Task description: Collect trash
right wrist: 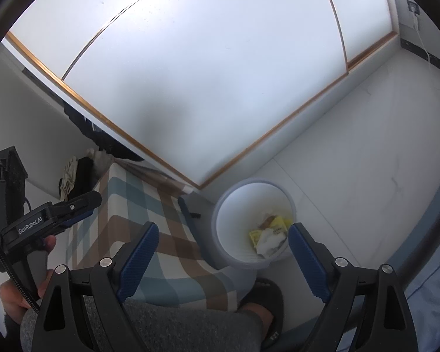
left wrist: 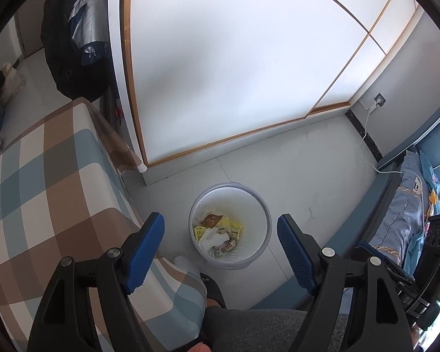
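Where bin [left wrist: 261, 228] stands, checked table [left wrist: 44, 182] beside

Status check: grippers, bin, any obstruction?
Left gripper and right gripper open, empty. White bin on floor, wrappers inside. Nothing blocking it.

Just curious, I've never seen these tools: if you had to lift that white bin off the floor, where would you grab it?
Probably the white bin's rim, from above: it stands upright and open-topped, so one finger goes inside, one outside the thin wall.
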`<state>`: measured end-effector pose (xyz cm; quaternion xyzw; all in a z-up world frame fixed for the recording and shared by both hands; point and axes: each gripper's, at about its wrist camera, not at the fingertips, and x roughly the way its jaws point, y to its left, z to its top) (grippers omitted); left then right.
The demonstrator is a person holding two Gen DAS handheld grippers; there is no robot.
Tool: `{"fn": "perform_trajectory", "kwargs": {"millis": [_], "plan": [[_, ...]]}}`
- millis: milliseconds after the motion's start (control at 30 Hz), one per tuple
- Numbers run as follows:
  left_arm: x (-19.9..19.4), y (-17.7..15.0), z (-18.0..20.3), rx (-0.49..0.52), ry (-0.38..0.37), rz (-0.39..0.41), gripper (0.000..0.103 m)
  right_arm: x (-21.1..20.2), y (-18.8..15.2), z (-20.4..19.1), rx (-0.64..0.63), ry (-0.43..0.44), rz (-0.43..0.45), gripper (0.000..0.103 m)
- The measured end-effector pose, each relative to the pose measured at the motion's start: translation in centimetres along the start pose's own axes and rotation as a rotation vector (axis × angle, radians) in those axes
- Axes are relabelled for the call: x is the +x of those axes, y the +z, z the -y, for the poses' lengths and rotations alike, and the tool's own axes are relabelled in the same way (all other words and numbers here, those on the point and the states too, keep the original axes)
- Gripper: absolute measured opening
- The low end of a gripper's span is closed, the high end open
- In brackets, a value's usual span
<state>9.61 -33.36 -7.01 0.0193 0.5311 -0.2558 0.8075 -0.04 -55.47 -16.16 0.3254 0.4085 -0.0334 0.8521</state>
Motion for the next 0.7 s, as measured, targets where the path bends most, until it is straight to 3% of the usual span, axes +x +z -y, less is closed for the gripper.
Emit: {"fn": "perform_trajectory", "kwargs": {"millis": [700], "plan": [[-1.1, -0.6, -1.1, -0.034, -0.028, 0.017, 0.076, -0.7, -0.3, -0.5, -0.001, -0.03, 0.008, 0.091]]}}
